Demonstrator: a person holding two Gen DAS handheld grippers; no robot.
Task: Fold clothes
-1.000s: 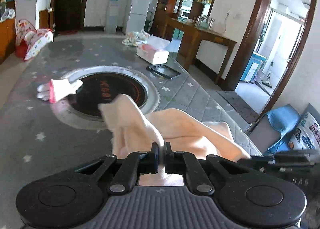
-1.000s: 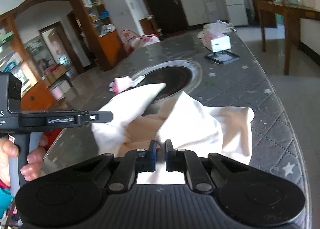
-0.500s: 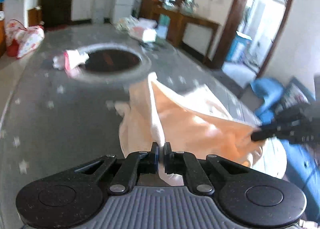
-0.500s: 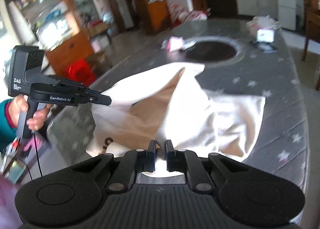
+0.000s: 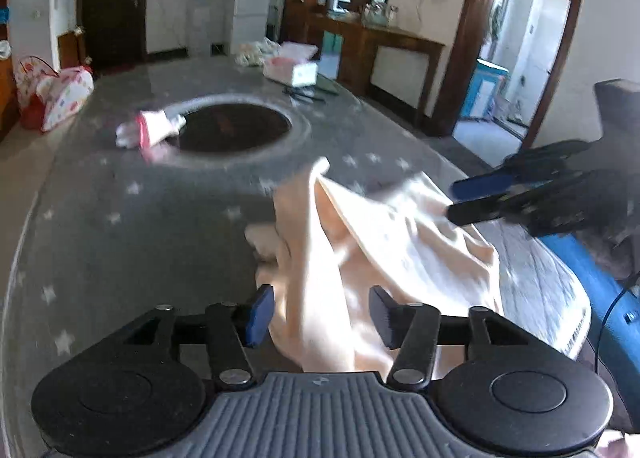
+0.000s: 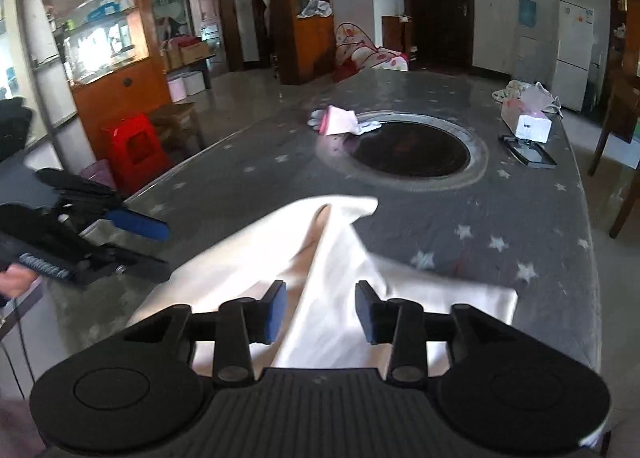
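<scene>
Now both tools spread wide: left tool [image 5: 318, 312], right tool [image 6: 320, 312]; garment [image 6: 320, 258] loose.

left wrist cam sitting low just behind its own fingers, looking down the long grey table [image 5: 100, 226] toward the fridge end, right wrist cam same deal from the other side, angled left, both catch the round cooktop [image 5: 234, 130] mid-table

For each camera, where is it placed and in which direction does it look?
Left wrist: sits on the left gripper, looks along the table over the peach garment; right gripper shows at right.
Right wrist: sits on the right gripper, same direction; left gripper and a hand at left.
Shared: garment, round inset, tissue box.
</scene>
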